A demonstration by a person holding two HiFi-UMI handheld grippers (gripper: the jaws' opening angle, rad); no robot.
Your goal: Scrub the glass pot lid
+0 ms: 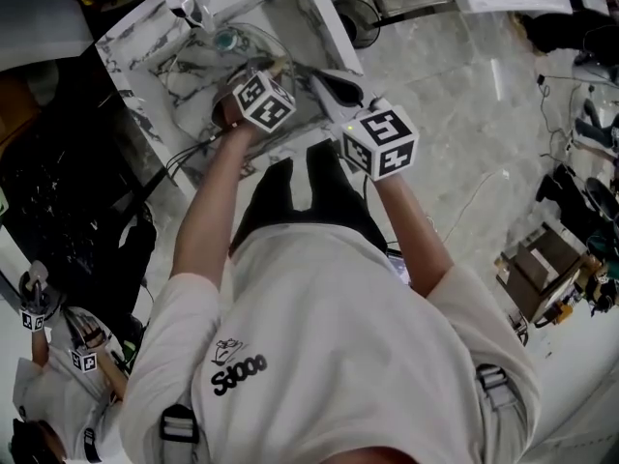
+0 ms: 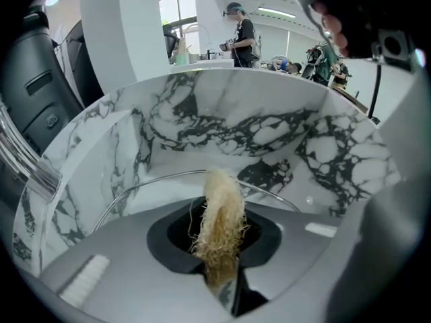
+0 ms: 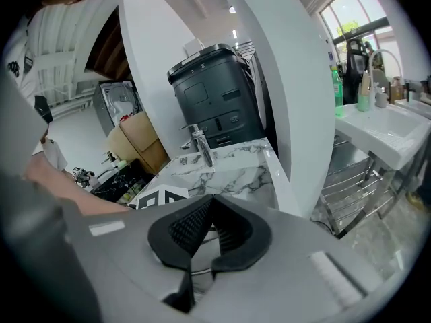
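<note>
The glass pot lid (image 1: 239, 48) lies tilted in the marble sink (image 1: 160, 61). In the left gripper view its metal rim (image 2: 161, 178) arcs just beyond the jaws. My left gripper (image 1: 274, 73) reaches over the lid, shut on a tan loofah scrubber (image 2: 218, 204) that sticks out past the tips of the left gripper (image 2: 222, 244). My right gripper (image 1: 327, 85) comes in from the sink's near right edge. In its own view the right gripper (image 3: 211, 202) has its jaws closed on the lid's edge (image 3: 205, 237), of which only a thin strip shows between the pads.
A chrome faucet (image 1: 189, 3) stands at the sink's far left corner. A black bin (image 3: 215, 93) sits beyond the counter, a wire rack (image 3: 350, 177) to the right. Another person (image 1: 58, 375) with grippers stands at lower left. Boxes (image 1: 542, 269) and cables lie on the floor.
</note>
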